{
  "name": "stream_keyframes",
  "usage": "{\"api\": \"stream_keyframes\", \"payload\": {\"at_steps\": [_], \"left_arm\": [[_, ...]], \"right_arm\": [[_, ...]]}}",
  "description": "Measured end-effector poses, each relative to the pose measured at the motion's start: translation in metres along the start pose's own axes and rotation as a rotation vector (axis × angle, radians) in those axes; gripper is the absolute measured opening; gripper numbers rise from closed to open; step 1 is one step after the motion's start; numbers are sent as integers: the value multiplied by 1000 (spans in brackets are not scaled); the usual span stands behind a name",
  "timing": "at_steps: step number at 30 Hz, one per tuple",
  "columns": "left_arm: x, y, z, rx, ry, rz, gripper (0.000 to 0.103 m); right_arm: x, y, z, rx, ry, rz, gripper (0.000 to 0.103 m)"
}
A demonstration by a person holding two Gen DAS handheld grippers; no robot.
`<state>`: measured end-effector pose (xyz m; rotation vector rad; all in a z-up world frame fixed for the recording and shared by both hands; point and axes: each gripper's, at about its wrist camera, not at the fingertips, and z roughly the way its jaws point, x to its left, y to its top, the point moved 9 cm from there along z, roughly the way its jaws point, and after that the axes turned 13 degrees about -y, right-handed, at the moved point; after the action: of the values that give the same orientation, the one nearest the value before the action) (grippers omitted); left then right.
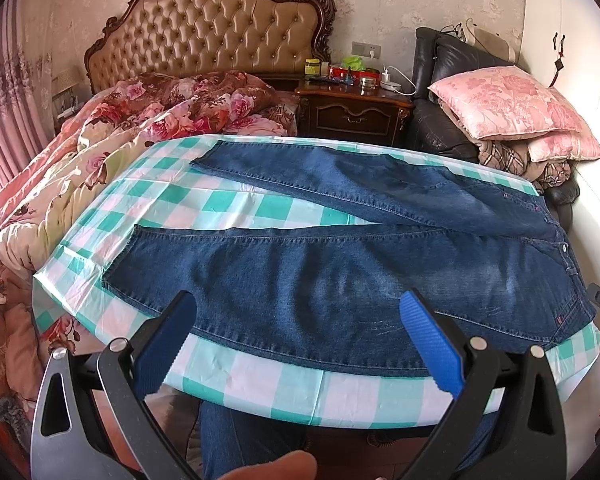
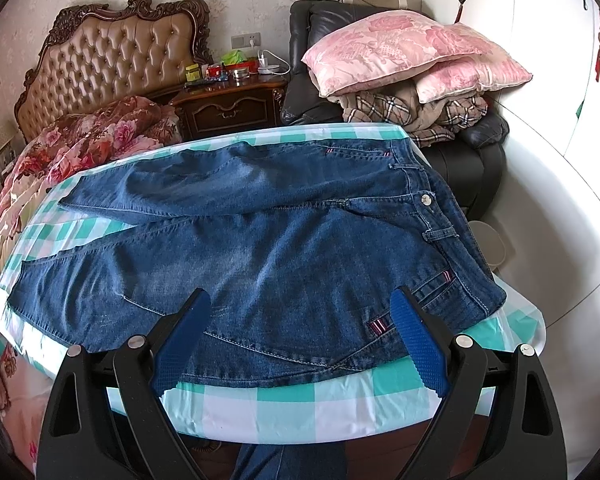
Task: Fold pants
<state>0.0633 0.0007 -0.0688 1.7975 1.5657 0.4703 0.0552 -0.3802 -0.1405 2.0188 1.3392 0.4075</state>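
My left gripper has its blue pads spread wide, holding nothing, over the near leg of the jeans. Right gripper is likewise spread w/ nothing between the pads, above the hip area by the striped pocket tabs. Jeans lie flat, legs apart in a V, on the green-checked tablecloth. Bed & nightstand sit beyond.

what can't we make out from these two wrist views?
- Left wrist view: near edge of the jeans partly covered by the open left gripper.
- Right wrist view: near hem and pocket corner covered by the open right gripper.
- Both views: nightstand clutter too small to identify.
- Table underside cut off.
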Motion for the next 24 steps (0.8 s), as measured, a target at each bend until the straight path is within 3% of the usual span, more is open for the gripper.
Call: {"api": "stream_keyframes", "payload": {"at_steps": [6,8,11,16,20,24], "left_arm": [[16,2,1,-68,-75,-43,102],[23,1,3,-72,-92,-65,102],[30,3,7,-65,-123,-109,102],[42,-5,21,11,-148,-167,102],[59,-4,29,24,-118,-198,102],[75,3,35,29,-75,-221,102]], "right_arm": [[-26,25,39,51,38,61,88],[-44,52,69,76,0,63,88],[-64,94,128,163,17,91,88],[-101,149,234,306,-103,97,88],[-119,178,306,377,-147,103,88],[-122,182,360,454,-147,115,81]]}}
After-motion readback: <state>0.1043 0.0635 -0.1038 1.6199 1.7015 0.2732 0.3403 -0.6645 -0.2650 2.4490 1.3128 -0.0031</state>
